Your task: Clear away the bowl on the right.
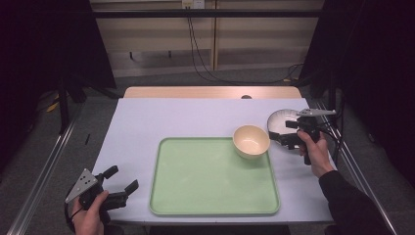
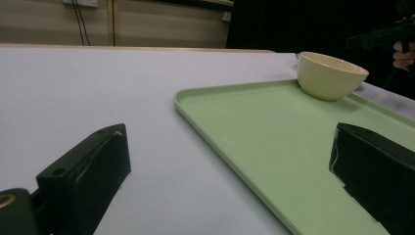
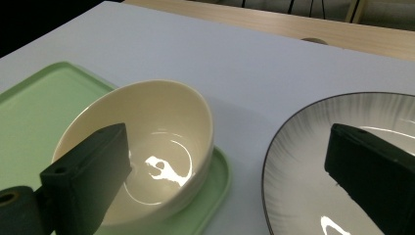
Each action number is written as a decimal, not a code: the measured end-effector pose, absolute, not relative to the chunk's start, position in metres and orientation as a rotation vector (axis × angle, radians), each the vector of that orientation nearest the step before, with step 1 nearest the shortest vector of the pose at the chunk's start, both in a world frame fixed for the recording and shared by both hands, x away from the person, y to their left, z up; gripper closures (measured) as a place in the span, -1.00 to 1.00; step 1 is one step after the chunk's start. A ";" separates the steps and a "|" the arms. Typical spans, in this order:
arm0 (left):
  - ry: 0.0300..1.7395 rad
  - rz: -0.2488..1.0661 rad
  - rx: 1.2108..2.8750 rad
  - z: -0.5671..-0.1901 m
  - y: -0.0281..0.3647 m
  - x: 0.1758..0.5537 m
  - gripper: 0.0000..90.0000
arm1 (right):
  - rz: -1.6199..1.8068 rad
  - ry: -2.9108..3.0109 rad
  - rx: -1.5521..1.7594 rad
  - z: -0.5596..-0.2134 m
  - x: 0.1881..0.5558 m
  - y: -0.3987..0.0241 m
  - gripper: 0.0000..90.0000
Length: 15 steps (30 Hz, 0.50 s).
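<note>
A cream bowl (image 1: pixel 251 141) stands upright and empty on the far right corner of a light green tray (image 1: pixel 210 178). Just right of it, a grey-white plate (image 1: pixel 280 121) with a dark rim lies on the table. My right gripper (image 1: pixel 287 135) hovers open over the plate's near edge, jaws pointing left toward the bowl. In the right gripper view the bowl (image 3: pixel 147 156) sits ahead left and the plate (image 3: pixel 313 161) ahead right, with nothing between the jaws of the gripper (image 3: pixel 227 142). My left gripper (image 1: pixel 123 178) is open at the table's front left, holding nothing, facing the tray (image 2: pixel 293 142) and bowl (image 2: pixel 330 76).
A pale lavender mat (image 1: pixel 161 115) covers the table; a strip of wood (image 1: pixel 210 92) shows at its far edge. Metal rails run along both sides of the table, with dark curtains beyond. Cables hang on the back wall.
</note>
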<state>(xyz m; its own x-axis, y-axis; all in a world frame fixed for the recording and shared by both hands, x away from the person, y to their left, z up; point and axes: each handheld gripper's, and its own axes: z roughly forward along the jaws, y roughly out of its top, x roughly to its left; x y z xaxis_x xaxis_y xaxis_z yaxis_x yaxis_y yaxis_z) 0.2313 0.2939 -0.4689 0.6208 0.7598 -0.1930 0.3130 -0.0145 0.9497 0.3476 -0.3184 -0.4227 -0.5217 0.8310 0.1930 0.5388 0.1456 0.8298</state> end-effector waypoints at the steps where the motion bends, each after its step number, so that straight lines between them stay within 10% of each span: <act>1: 0.912 0.447 1.602 -0.469 0.294 0.231 -0.96 | 1.317 2.113 1.326 -0.423 0.346 -0.321 -0.94; 15: 0.914 0.450 1.599 -0.469 0.294 0.231 -0.96 | 1.336 2.058 1.324 -0.420 0.312 -0.339 -0.94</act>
<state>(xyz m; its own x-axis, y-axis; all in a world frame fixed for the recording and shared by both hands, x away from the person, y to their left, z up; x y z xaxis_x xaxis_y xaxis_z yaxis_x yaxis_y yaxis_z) 0.2310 0.2938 -0.4688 0.6193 0.7611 -0.1927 0.3118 -0.0132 0.9501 0.3115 -0.3393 -0.4204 -0.5011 0.8452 0.1858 0.5139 0.1179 0.8497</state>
